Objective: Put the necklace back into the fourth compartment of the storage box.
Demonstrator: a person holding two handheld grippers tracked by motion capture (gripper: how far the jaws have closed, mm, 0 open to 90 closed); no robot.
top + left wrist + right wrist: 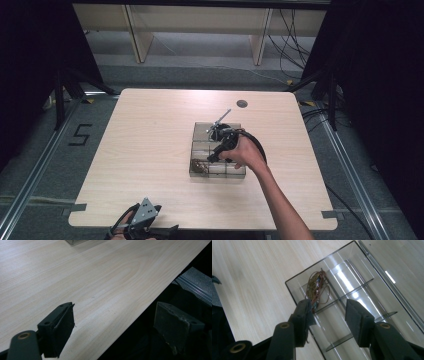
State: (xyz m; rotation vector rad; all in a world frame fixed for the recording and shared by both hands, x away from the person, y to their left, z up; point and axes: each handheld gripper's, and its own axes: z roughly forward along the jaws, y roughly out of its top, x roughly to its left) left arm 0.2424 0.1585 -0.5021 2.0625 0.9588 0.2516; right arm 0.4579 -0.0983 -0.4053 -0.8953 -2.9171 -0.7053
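The right gripper [328,312] hovers, jaws apart and empty, over the clear divided box [362,262]; its near-left compartment holds a tangled wire bundle [317,287] (apparently not yet grasped). The left gripper [115,327] idles open at the table's [100,277] near edge.

high: above, forward-down | right: close over tray [294,287] | left: table [100,277] edge, probably low

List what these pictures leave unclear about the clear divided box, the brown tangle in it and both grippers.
- Brown tangle: right gripper view, too small and blurred to say what it is.
- Clear box: high view, the hand and right gripper cover its middle compartments.
- Clear box, right gripper view: near end cut off by the bottom edge.
- Left gripper: high view, cut off by the bottom edge.
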